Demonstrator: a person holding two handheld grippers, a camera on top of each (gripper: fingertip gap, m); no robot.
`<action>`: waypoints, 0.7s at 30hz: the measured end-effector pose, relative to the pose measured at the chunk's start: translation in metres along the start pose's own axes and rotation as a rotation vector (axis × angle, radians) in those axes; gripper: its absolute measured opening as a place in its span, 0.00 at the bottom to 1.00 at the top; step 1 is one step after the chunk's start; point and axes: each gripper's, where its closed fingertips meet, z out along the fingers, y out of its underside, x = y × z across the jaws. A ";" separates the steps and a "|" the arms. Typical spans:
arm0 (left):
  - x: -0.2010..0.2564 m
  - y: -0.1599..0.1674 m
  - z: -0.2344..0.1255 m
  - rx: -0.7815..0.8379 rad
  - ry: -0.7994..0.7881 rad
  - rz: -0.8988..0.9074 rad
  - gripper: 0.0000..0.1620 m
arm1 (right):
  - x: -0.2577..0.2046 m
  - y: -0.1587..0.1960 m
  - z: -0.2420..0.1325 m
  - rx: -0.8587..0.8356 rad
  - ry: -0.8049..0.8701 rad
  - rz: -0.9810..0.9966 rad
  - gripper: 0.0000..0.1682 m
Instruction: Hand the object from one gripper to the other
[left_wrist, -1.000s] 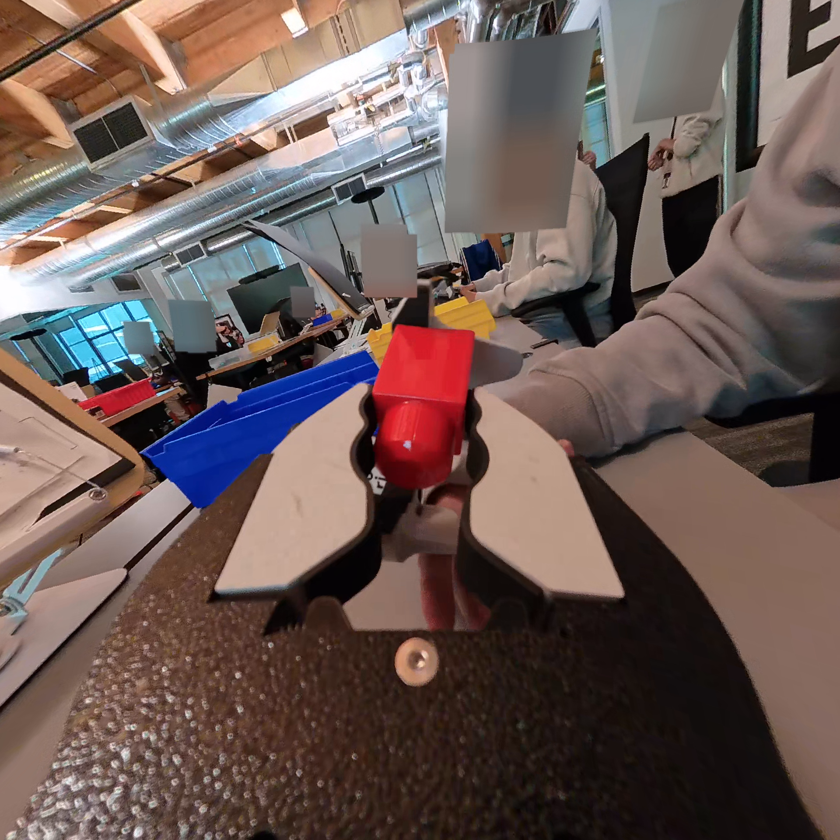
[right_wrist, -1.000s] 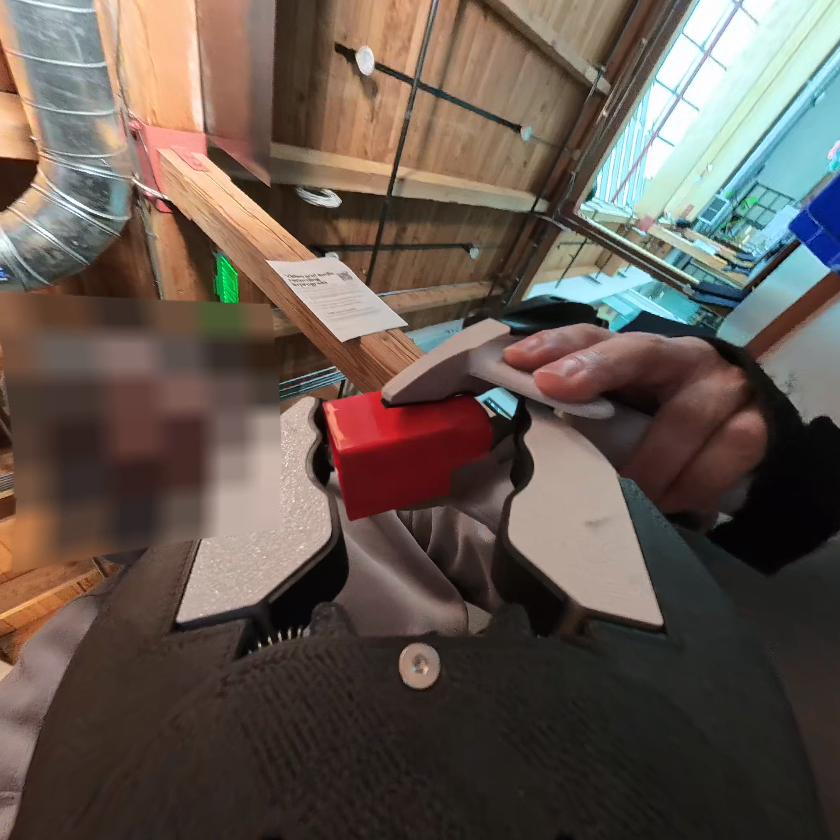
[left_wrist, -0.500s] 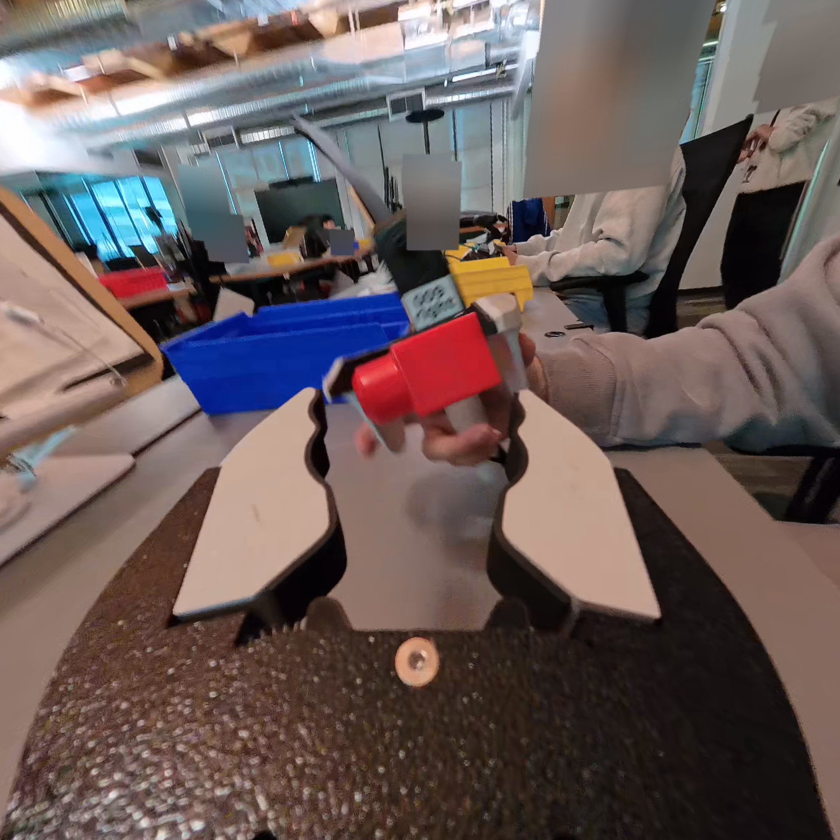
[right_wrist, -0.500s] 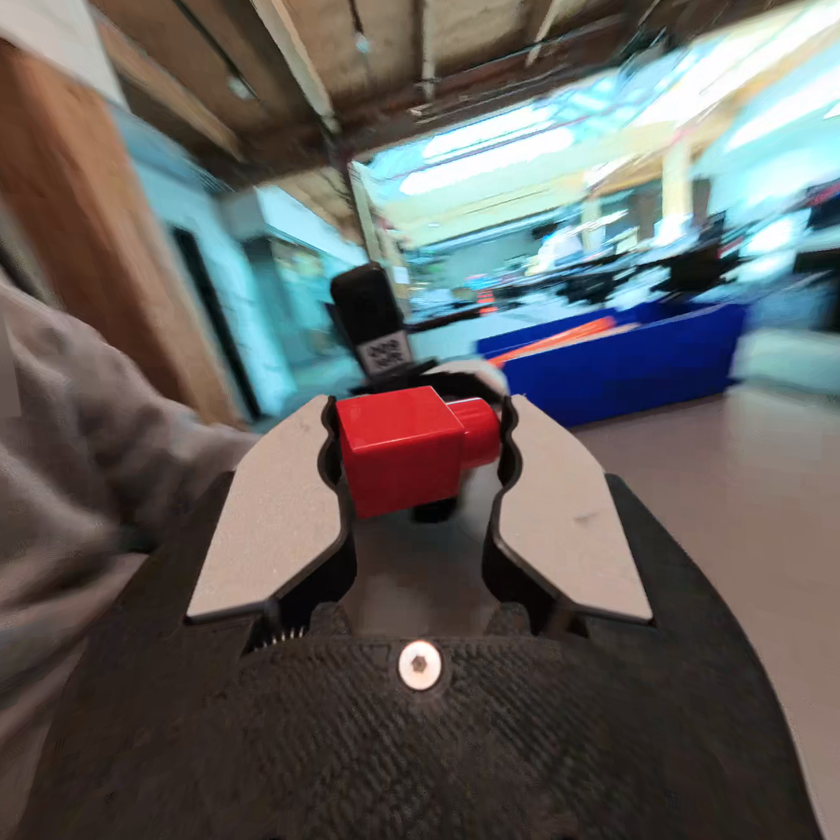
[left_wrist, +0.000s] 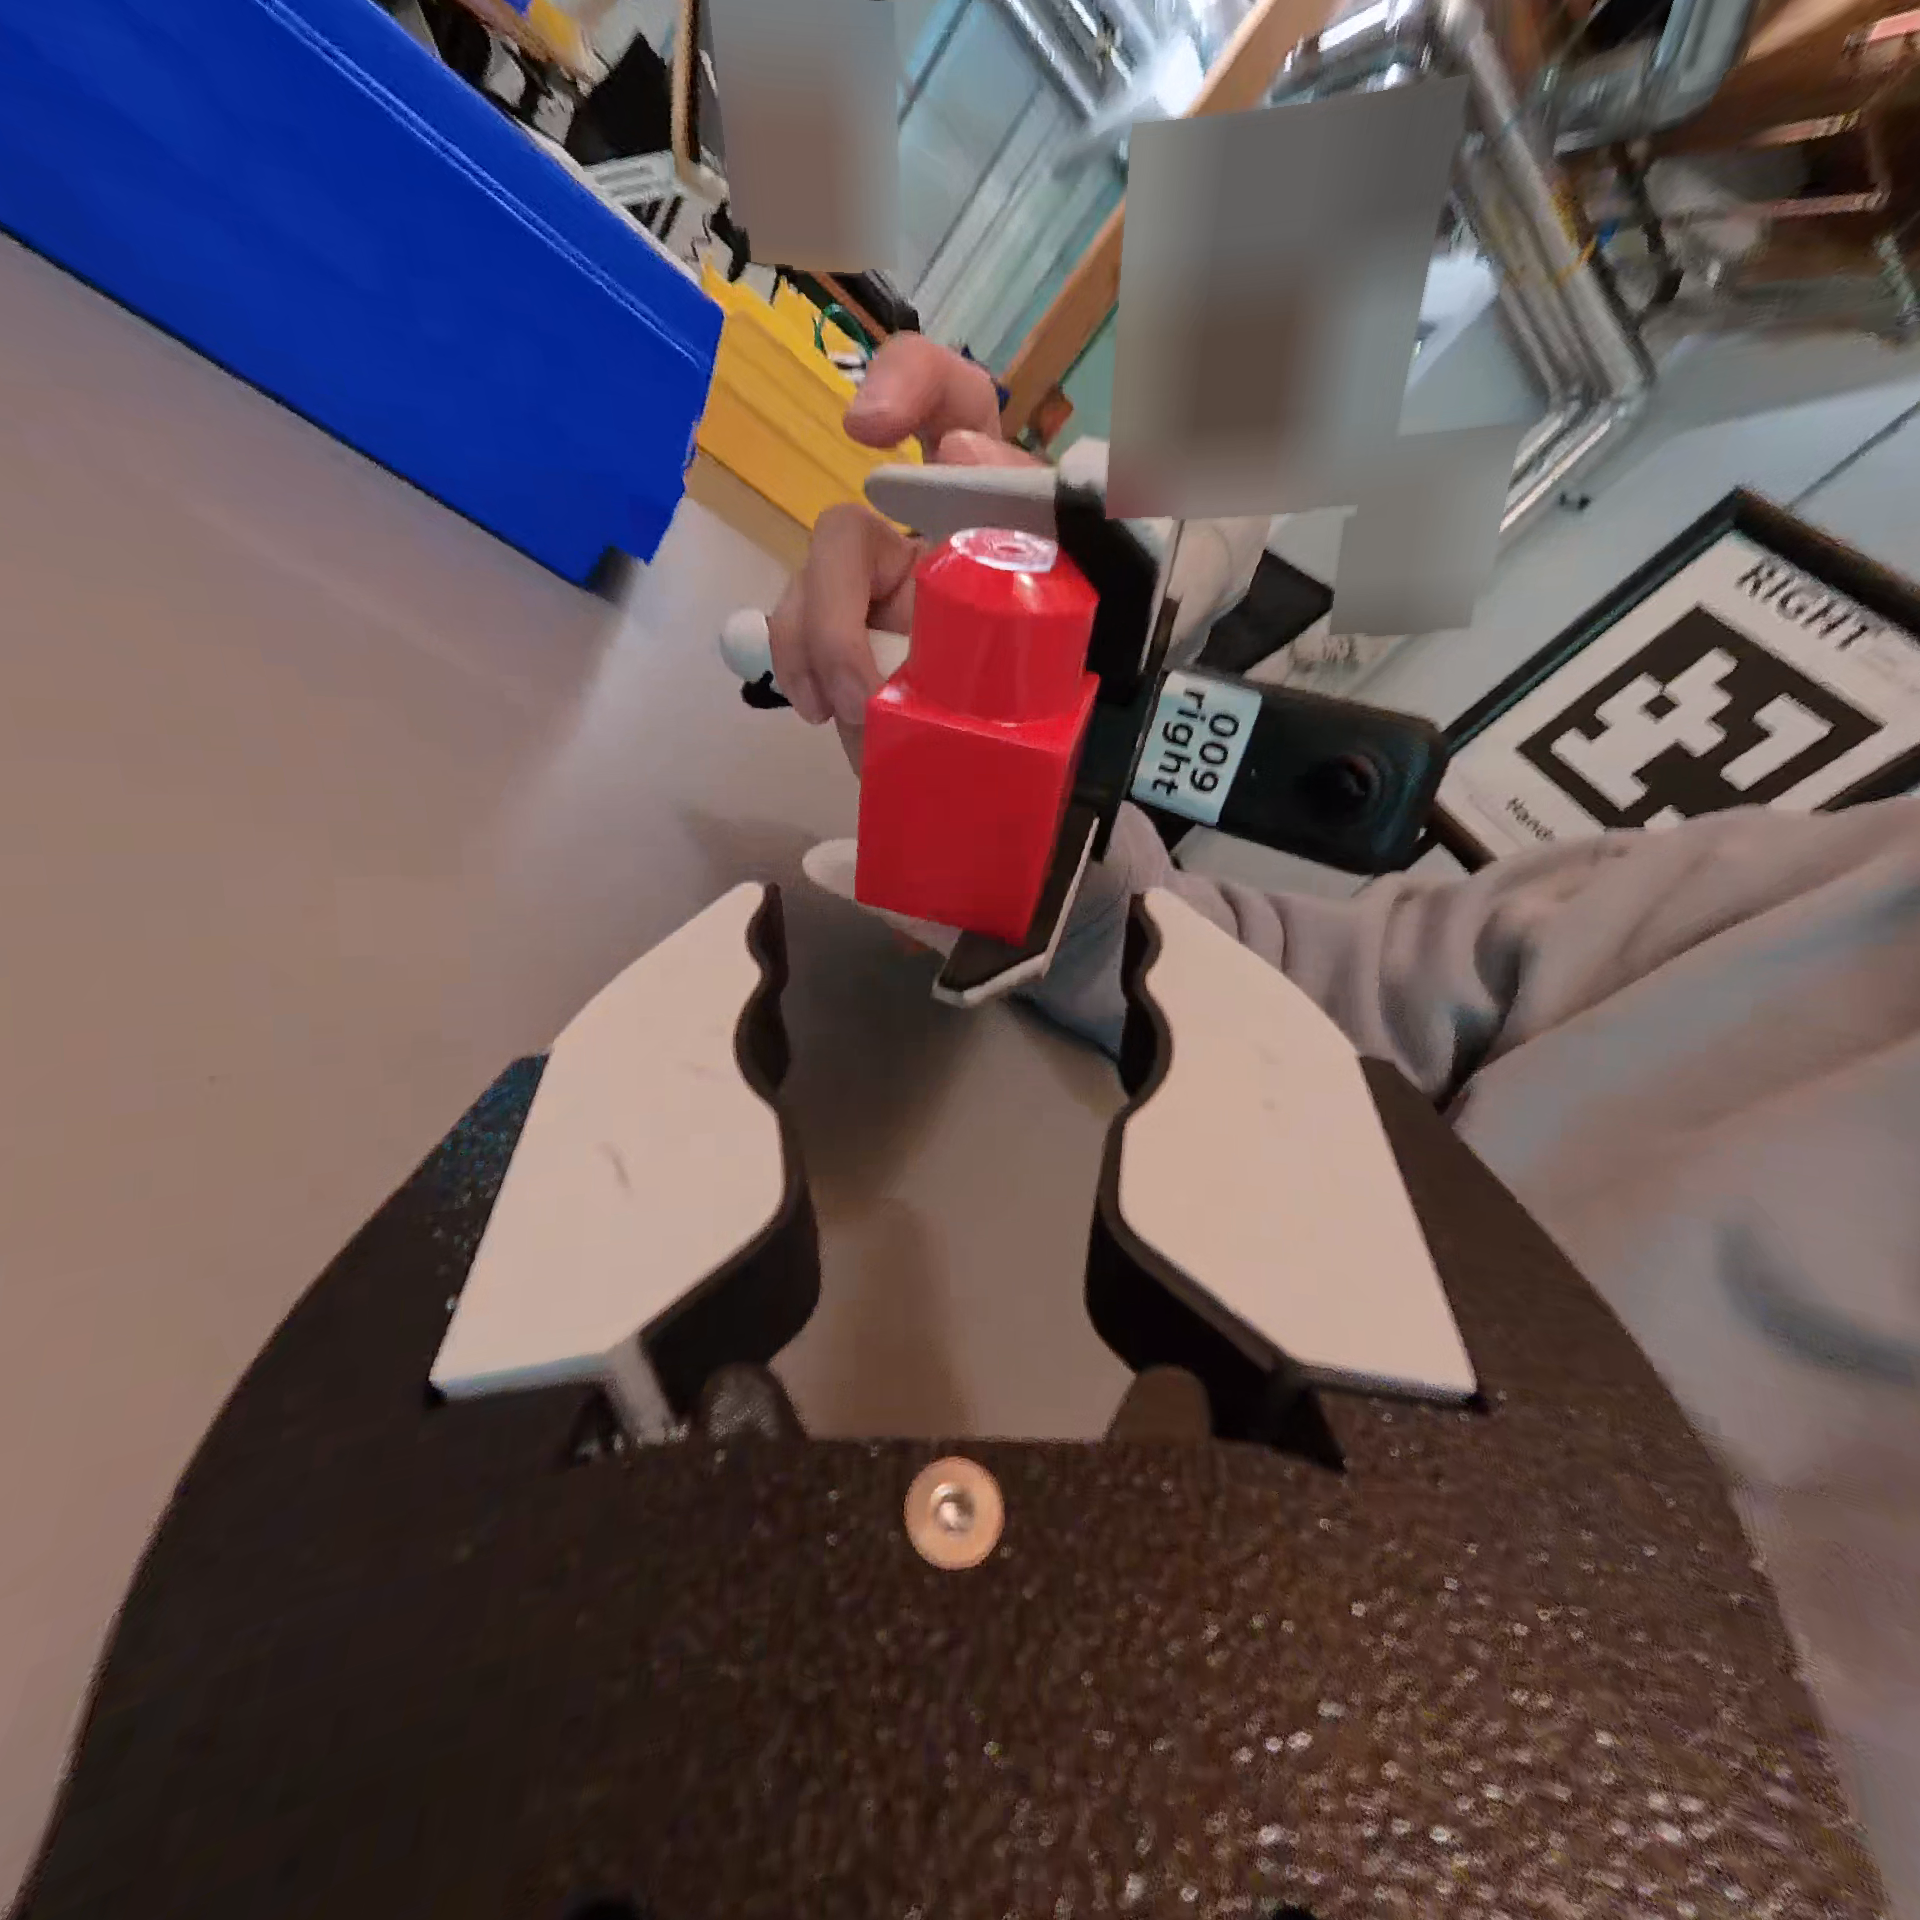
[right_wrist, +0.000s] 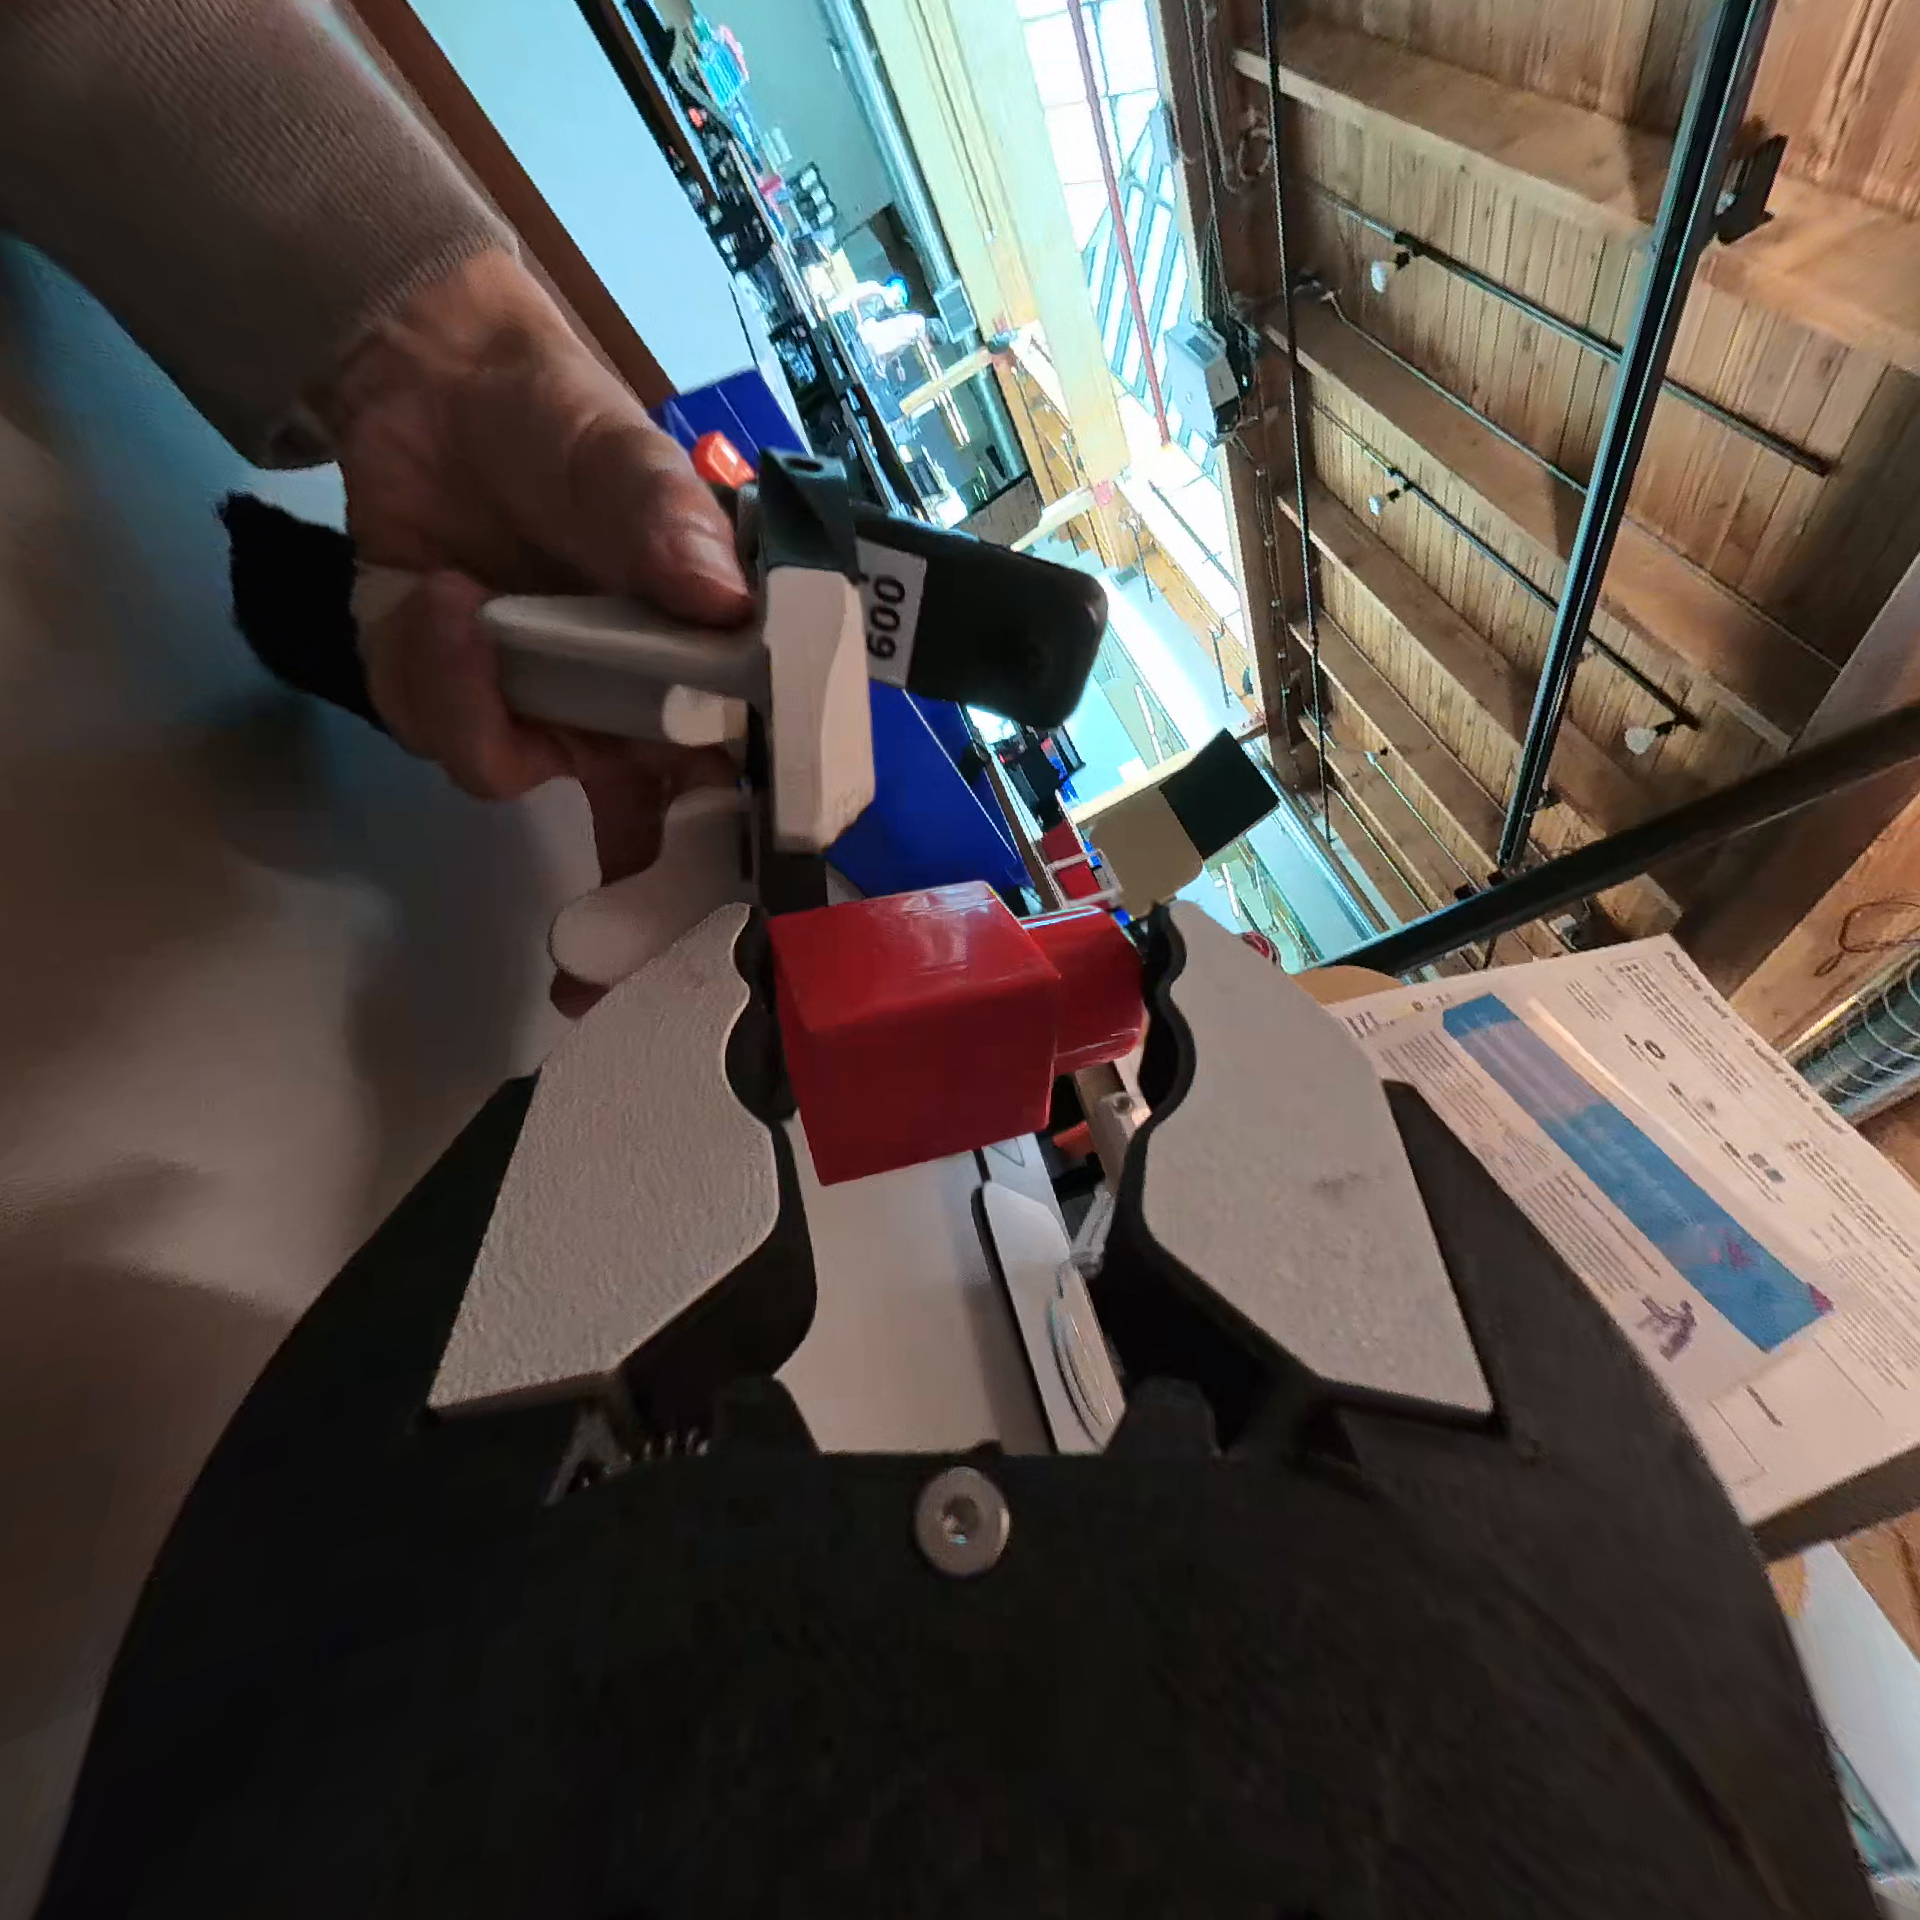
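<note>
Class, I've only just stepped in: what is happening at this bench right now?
A person is working two hand-held claws over a grey table. The right claw is shut on a red block with a round stud, gripping it end to end. The left claw is open and empty, with the red block just beyond its tips, held by the other claw. A blue bin sits behind. So the block is in the right claw alone.

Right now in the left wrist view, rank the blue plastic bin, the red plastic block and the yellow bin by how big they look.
1. Blue plastic bin
2. Red plastic block
3. Yellow bin

The yellow bin is partly hidden and farther off, so its true size is unsure.
</note>
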 end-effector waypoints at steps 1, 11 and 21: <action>0.001 0.003 0.002 -0.014 0.003 0.017 0.38 | -0.002 -0.003 0.000 0.016 -0.014 0.007 0.41; 0.000 0.006 0.007 -0.022 -0.018 0.143 0.23 | -0.007 -0.009 0.000 0.074 -0.065 0.229 0.44; -0.029 -0.005 -0.022 -0.105 -0.385 0.615 0.22 | 0.010 -0.002 0.000 0.187 -0.251 1.196 0.45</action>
